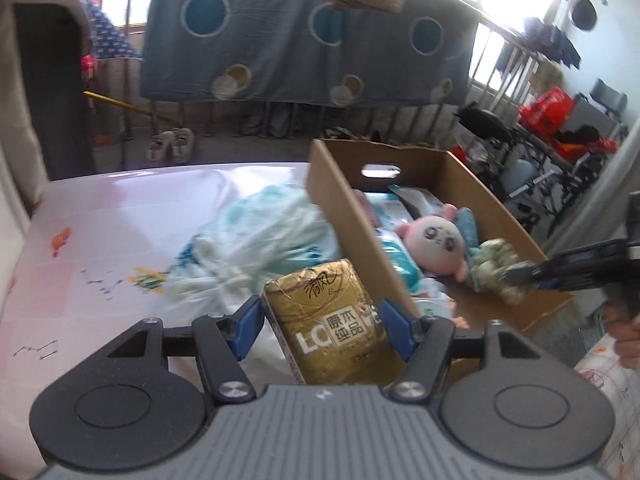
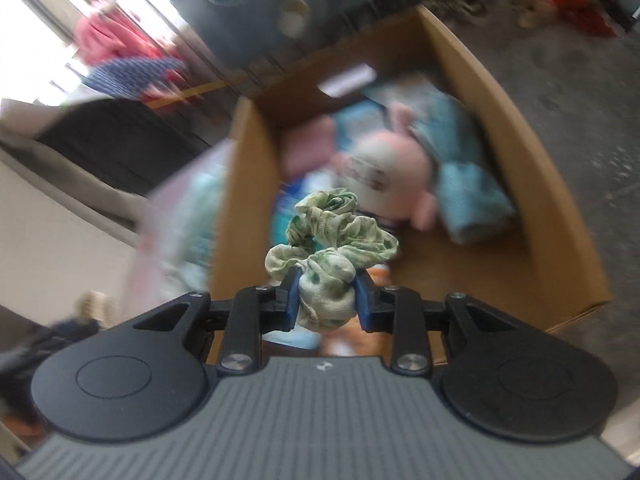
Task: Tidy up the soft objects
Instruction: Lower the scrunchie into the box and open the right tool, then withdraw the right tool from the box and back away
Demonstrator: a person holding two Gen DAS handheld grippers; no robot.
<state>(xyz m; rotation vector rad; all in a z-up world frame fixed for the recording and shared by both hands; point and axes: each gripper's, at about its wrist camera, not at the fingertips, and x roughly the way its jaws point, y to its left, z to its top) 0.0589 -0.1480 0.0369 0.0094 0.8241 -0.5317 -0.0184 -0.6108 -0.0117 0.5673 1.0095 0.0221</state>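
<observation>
While the right gripper [image 2: 326, 294] is pinching a green-patterned scrunchie [image 2: 334, 240] between its blue pads, jaws closed down to the fabric's thickness, the cardboard box [image 2: 532, 168] is lying straight ahead at 12 o'clock, open top facing the tool. From the left wrist cam, that scrunchie [image 1: 496, 272] is hanging over the box's near-right corner, so the right hand looks nearer to a drop-off. Box's long axis is running from 6 toward 12 in the right view; a pink plush [image 2: 390, 176] and a blue cloth roll [image 2: 468, 196] are already sitting inside, toward the far end.

The left gripper [image 1: 322, 330] is clamping a gold tissue pack [image 1: 332, 328], jaws about half open w/ pads pressing both its sides. Pack is standing roughly upright just outside the box's left wall [image 1: 352, 236], which is at approx 1 o'clock from it. Label is reading "原木纯品", w/ partial "LO" beside it and cursive script up top, prob. "清风". A pale blue bag [image 1: 256, 240] is lying on the table [image 1: 120, 220] at 11 o'clock.
</observation>
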